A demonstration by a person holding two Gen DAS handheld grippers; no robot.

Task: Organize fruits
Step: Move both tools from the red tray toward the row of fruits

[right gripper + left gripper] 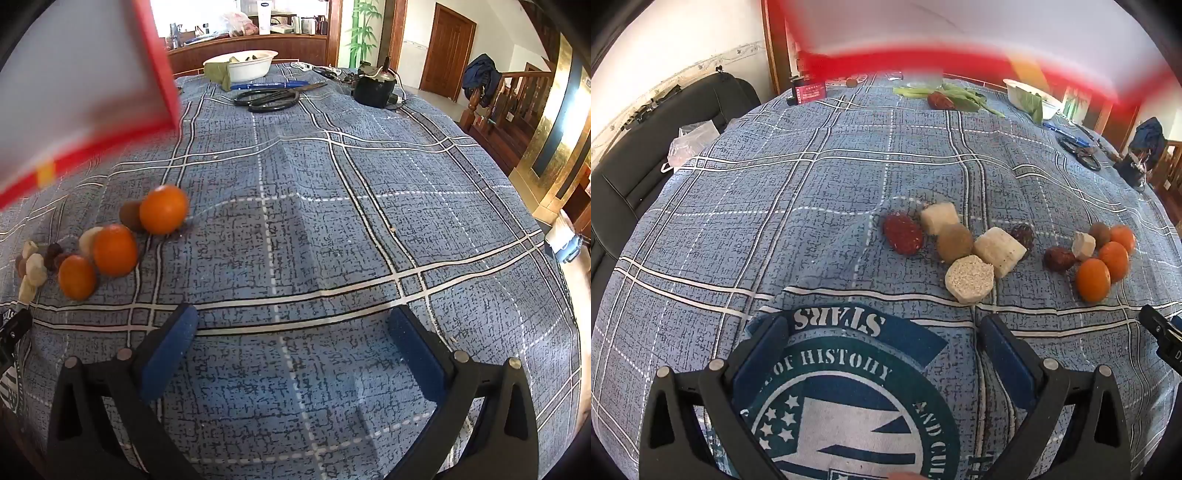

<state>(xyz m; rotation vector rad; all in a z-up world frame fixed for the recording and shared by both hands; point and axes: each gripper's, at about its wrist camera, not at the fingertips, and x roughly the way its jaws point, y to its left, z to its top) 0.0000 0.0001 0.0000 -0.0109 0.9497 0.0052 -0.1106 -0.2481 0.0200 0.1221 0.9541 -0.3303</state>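
Observation:
Fruits lie loose on a blue plaid tablecloth (812, 192). In the left wrist view a red date (903, 233), a brown round fruit (955, 243) and three pale cut chunks (969, 278) cluster mid-table. To their right sit dark dates (1059, 259) and three small oranges (1093, 280). My left gripper (882, 332) hovers open in front of the cluster, nothing between its fingers. In the right wrist view the oranges (115, 250) lie at the left. My right gripper (291, 325) stands open over bare cloth, to the right of them.
A blurred red-and-white flat thing (85, 103) crosses the top of both views, close to the cameras. A white bowl (243, 64), scissors (269, 99), a pen and a dark device (375, 88) sit at the far edge. Greens (956, 96) and a black sofa (646, 147) lie beyond.

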